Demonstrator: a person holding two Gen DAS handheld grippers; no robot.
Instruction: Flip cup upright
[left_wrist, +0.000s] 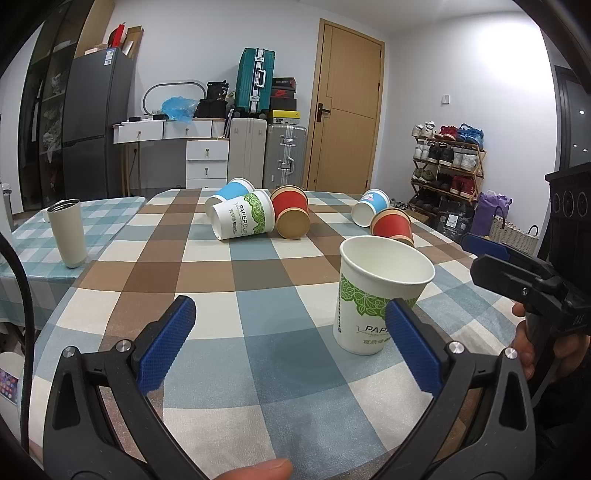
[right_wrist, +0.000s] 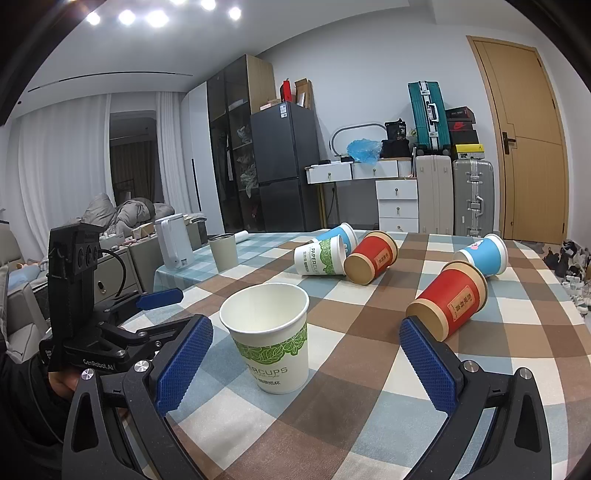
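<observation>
Cups everywhere on this checked tablecloth (right_wrist: 369, 398), and only one is standing: the white paper cup with green leaves (right_wrist: 271, 343) is sitting upright, mouth up, near the front edge. Five more are lying on their sides further back.

Both grippers are hanging wide open and holding nothing. The left gripper (left_wrist: 291, 343) is hovering low with the upright cup just behind its right pad, not touching as far as I can tell. The right gripper (right_wrist: 306, 358) is framing that same cup toward its left pad, with the nearest red cup (right_wrist: 448, 302) lying just beyond its right pad, base pointing at the camera.

My read is that one cup is looking done and the next pick is coming up. That near red cup seems the obvious target: the right gripper is needing to swing over, pinch the wall across its width, then rotate it base-down. Thin paper wall, so I'm thinking a gentle squeeze.
</observation>
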